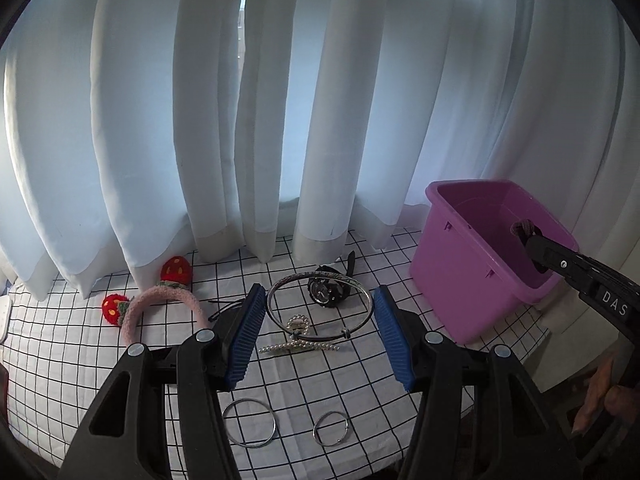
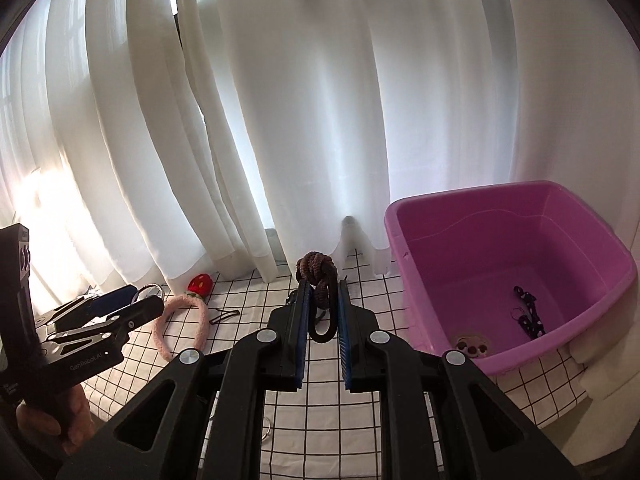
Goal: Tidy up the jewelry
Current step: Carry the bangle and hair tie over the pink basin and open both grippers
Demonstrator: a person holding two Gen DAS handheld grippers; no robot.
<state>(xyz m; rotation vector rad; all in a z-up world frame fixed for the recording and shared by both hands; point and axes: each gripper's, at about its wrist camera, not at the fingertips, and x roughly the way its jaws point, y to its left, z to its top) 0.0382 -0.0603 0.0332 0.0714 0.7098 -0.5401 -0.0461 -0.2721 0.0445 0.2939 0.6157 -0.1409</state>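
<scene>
The right hand-held gripper point(image 2: 323, 312), clamped on a brown hair tie point(image 2: 318, 280), should release only over the purple bin point(image 2: 600, 308); the left hand-held gripper point(image 1: 318, 336) stands apart, empty.

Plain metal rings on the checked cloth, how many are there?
2. A larger metal ring lies below the left gripper; a smaller metal ring lies to its right. More may be hidden behind the grippers.
</scene>
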